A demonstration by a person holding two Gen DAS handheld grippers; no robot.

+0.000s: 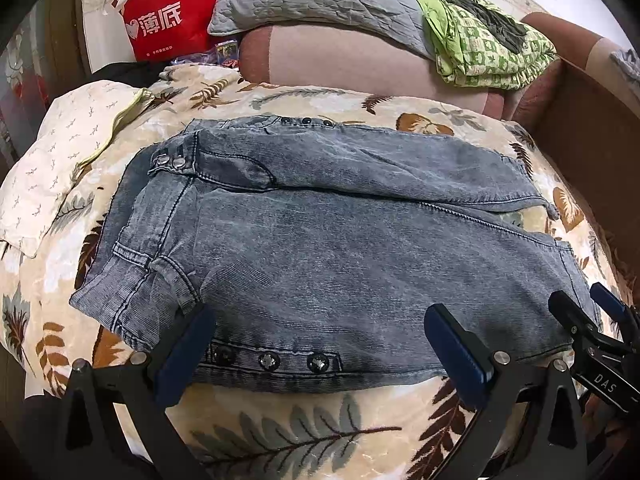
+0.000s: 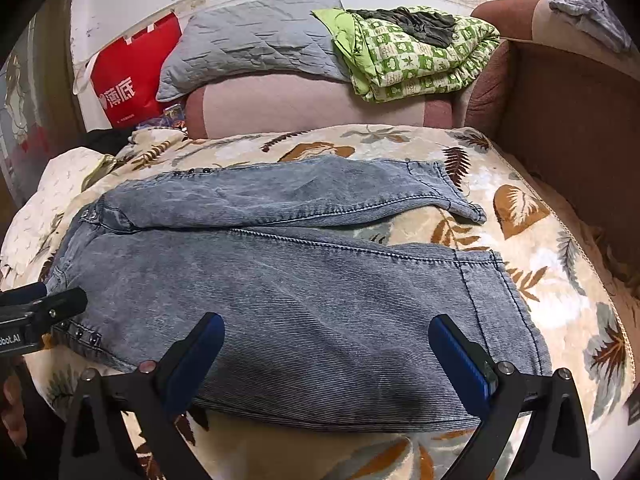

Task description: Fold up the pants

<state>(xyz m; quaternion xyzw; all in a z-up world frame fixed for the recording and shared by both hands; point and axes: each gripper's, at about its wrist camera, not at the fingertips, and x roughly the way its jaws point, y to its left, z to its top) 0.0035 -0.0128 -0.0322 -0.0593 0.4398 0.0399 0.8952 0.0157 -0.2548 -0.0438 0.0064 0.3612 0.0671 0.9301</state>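
Grey-blue denim pants (image 1: 320,248) lie spread flat on a leaf-patterned blanket (image 1: 280,432), waist to the left, both short legs pointing right. My left gripper (image 1: 320,348) is open, its fingers hovering over the near edge by the waistband studs (image 1: 268,360). My right gripper (image 2: 326,356) is open over the near leg of the pants (image 2: 320,300), close to the hem. The right gripper also shows at the right edge of the left wrist view (image 1: 592,312). The left gripper also shows at the left edge of the right wrist view (image 2: 40,300). Neither holds cloth.
A sofa backrest (image 2: 304,108) runs behind, with a grey pillow (image 2: 256,44) and a folded green checked quilt (image 2: 408,60) on it. A red bag (image 2: 132,76) stands at the back left. A brown armrest (image 2: 568,120) walls the right side. A white patterned cloth (image 1: 60,160) lies left.
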